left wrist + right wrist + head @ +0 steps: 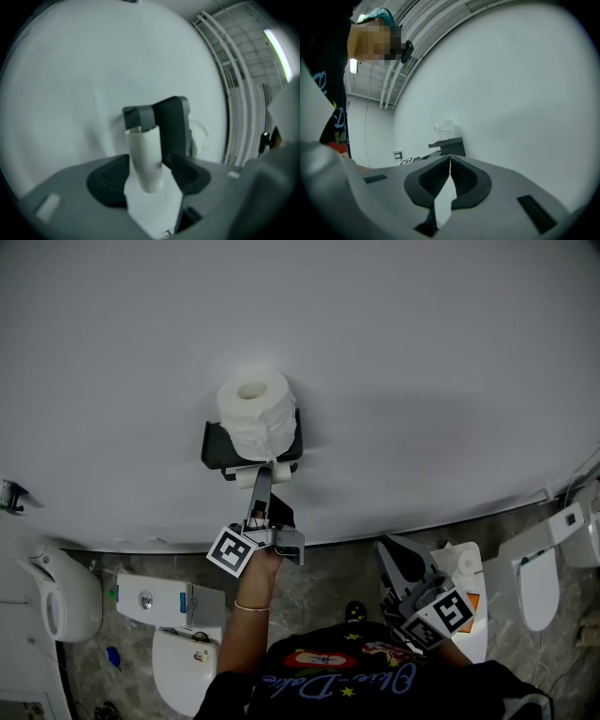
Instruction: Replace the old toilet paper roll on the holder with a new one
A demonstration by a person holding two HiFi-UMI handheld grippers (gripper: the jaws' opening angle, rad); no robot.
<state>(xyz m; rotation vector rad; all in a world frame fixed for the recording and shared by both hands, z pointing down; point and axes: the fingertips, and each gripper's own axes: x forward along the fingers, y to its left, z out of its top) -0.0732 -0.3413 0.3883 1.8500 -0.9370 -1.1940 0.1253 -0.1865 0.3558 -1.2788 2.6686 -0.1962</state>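
Observation:
A full white toilet paper roll (255, 412) stands on top of the black wall holder (214, 448). Just under it, a bare cardboard tube (246, 478) lies across the holder's front. My left gripper (263, 480) reaches up to the tube. In the left gripper view its jaws stand wide open with the tube (144, 157) between the pads and the holder (172, 123) behind. My right gripper (387, 547) hangs low at the right, away from the wall, shut with nothing in it. Its own view shows the shut right gripper (450, 161), the holder (451, 146) and the roll (444, 126) far off.
The plain white wall fills most of the view. On the marble floor below are a toilet (178, 652) at lower left, a white fixture (56, 594) at far left, another toilet (541, 579) at right, and a white stand bearing a paper roll (465, 562) by my right gripper.

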